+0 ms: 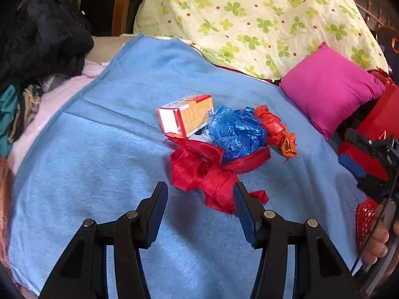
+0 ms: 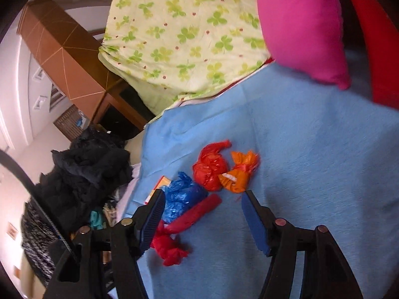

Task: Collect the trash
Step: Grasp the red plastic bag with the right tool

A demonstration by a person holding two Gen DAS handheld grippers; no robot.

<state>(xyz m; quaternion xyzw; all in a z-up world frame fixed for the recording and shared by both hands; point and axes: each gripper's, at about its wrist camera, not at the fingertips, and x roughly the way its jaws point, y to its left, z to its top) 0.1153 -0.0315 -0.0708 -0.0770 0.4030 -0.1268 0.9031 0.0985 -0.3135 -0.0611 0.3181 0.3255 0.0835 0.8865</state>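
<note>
The trash forms one tight cluster on the blue blanket (image 1: 99, 149), near the centre of the left wrist view: a small carton (image 1: 185, 114) at the cluster's upper left, a crumpled blue plastic bag (image 1: 237, 132) touching it on the right, a red knotted bag (image 1: 270, 124) and an orange knotted bag (image 1: 289, 145) at the right end, and a crumpled red strip (image 1: 204, 172) sprawling along the lower edge. In the right wrist view the same red strip (image 2: 197, 214) runs as a long twisted band from lower left to upper right, its bunched end low in the frame and its long axis oblique to the line between the fingers. I see the left gripper (image 1: 200, 190) with its jaws apart and nothing pressed between them; its right finger overlaps the strip's lower folds in the picture, though I cannot tell whether it touches them, and the rest of the pile lies just above and to the right of the fingertips. The right gripper (image 2: 203, 195) likewise stands apart and unloaded, with the blue plastic bag (image 2: 182, 196) just inside its left finger, the strip crossing the gap, and the orange knotted bag (image 2: 237, 177) just above its right fingertip. I judge the left gripper nearer the strip's bunched end and the right nearer the knotted bags. A pink cushion (image 1: 331, 87) and a clover-print quilt (image 1: 249, 20) lie beyond, in the upper right.
</note>
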